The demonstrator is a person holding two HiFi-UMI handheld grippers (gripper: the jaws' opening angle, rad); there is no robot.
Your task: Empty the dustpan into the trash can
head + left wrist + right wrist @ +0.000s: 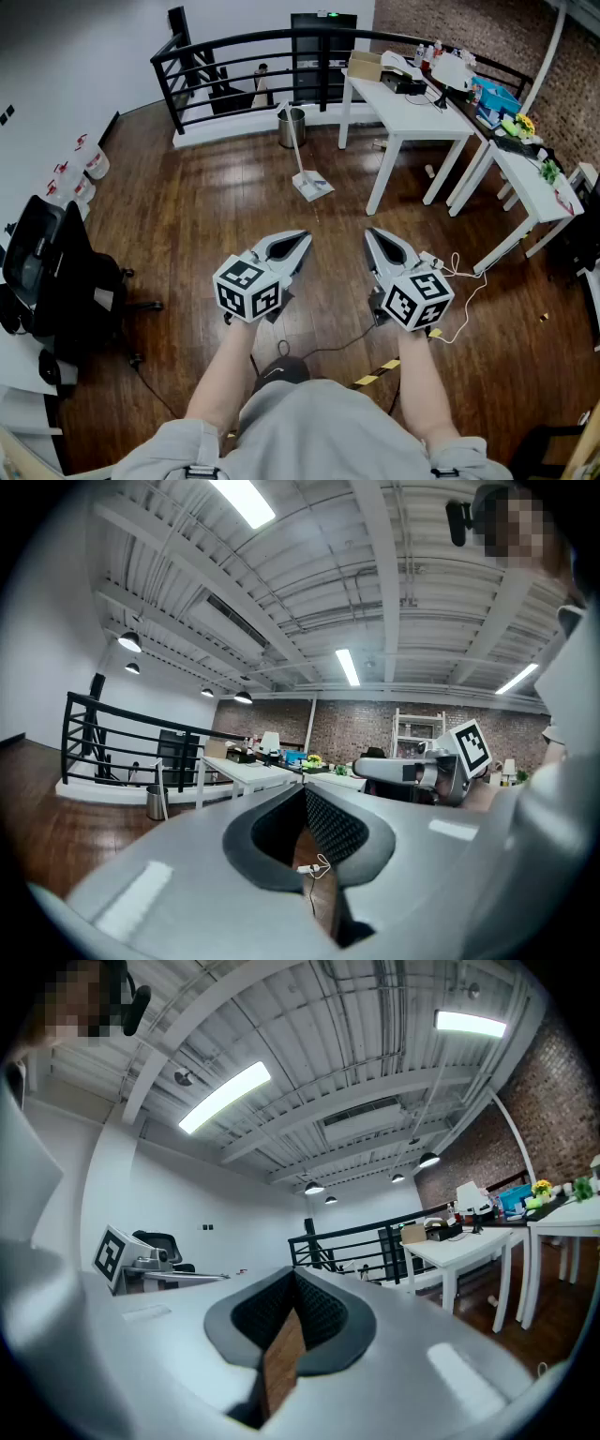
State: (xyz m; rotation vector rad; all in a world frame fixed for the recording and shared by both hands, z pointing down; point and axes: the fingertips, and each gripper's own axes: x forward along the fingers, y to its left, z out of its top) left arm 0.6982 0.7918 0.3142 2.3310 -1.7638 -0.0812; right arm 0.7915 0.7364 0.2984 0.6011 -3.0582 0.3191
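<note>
A white dustpan rests on the wood floor, its long handle leaning up toward a metal trash can by the black railing. Both are well ahead of my grippers. My left gripper and right gripper are held level side by side over the floor, each shut with nothing between the jaws. In the left gripper view the jaw tips meet, and the trash can shows far off at the left with the white handle beside it. In the right gripper view the right gripper is also shut and empty.
Two white tables crowded with items stand to the right. A black railing runs along the back. A black office chair stands at the left. A white cable and striped tape lie on the floor near my feet.
</note>
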